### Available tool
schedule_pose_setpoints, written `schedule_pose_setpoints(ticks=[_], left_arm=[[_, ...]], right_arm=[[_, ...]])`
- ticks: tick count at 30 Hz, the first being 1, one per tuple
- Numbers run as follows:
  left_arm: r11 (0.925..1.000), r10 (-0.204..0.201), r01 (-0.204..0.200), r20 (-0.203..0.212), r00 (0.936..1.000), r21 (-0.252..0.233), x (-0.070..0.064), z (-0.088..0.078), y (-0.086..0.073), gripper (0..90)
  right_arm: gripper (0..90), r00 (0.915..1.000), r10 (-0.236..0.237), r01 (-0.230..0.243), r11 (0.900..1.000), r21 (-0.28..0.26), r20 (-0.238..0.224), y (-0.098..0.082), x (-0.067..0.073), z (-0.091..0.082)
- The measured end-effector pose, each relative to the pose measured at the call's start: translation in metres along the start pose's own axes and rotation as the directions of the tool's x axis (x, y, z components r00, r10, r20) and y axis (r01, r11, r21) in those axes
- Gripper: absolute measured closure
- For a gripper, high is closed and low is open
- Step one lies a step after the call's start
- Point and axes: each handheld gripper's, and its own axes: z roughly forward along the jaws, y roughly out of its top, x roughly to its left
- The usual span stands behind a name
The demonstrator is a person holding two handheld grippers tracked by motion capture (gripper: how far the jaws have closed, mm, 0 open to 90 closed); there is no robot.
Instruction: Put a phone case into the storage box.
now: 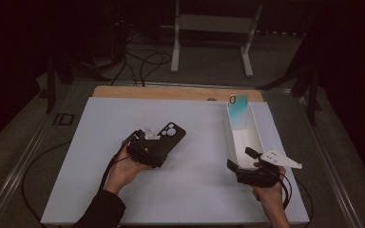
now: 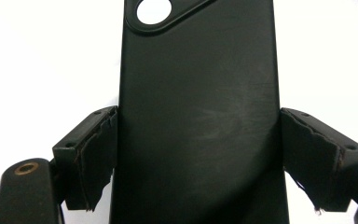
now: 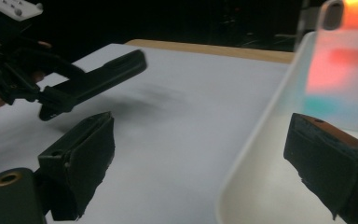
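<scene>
The left gripper (image 1: 148, 148) squeezes the black phone case (image 1: 167, 138) by its two long sides, holding it just above the white table (image 1: 195, 190) so it can be carried. The right gripper (image 1: 241, 160) waits with wide, empty jaws at the white tray (image 1: 258, 137), where a blue-green case (image 1: 238, 114) leans.

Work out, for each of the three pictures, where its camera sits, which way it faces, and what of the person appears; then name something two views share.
High view: above the person's side, facing forward and down on the white table; both forearms, left gripper, right gripper.
Left gripper view: on the left gripper, along its jaws clamped on a black phone case.
Right gripper view: on the right gripper, jaws open astride the white tray's rim, facing a translucent phone case.
Shared: the black phone case appears in all three.
</scene>
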Motion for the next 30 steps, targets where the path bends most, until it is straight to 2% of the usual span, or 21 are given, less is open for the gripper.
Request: schedule_pose_setpoints(ticks=[4, 5, 13, 20, 23, 26, 30], left_arm=[[0.9994, 0.022, -0.021, 0.008, 0.9997, -0.025, -0.008, -0.005, 0.006, 16.0], [0.9983, 0.038, -0.037, 0.013, 0.9992, -0.045, -0.014, -0.009, 0.011, 16.0], [0.9893, 0.108, -0.105, 0.032, 0.9936, -0.101, -0.038, -0.020, 0.027, 15.9], [0.9780, 0.164, -0.156, 0.048, 0.9853, -0.139, -0.058, -0.027, 0.036, 15.8], [0.9749, 0.176, -0.166, 0.057, 0.9828, -0.149, -0.063, -0.028, 0.038, 15.8], [0.9664, 0.204, -0.190, 0.067, 0.9767, -0.173, -0.072, -0.030, 0.040, 15.8], [0.9590, 0.224, -0.207, 0.070, 0.9721, -0.194, -0.079, -0.031, 0.040, 15.7]], right_arm=[[8.5, 0.9995, 0.004, -0.004, 1.000, 0.004, -0.033, 0.007, 0.003, 0.004], [8.5, 0.9992, 0.007, -0.006, 1.000, 0.005, -0.038, 0.009, 0.004, 0.005], [8.5, 0.9950, -0.003, 0.004, 1.000, 0.018, -0.100, 0.031, 0.016, 0.017], [9.8, 0.9891, 0.015, -0.011, 1.000, 0.029, -0.147, 0.042, 0.026, 0.028], [10.2, 0.9880, 0.021, -0.016, 0.999, 0.036, -0.153, 0.045, 0.029, 0.032], [13.8, 0.9846, 0.026, -0.019, 0.999, 0.041, -0.173, 0.050, 0.034, 0.036], [18.5, 0.9800, 0.034, -0.022, 0.998, 0.060, -0.196, 0.053, 0.039, 0.042]])
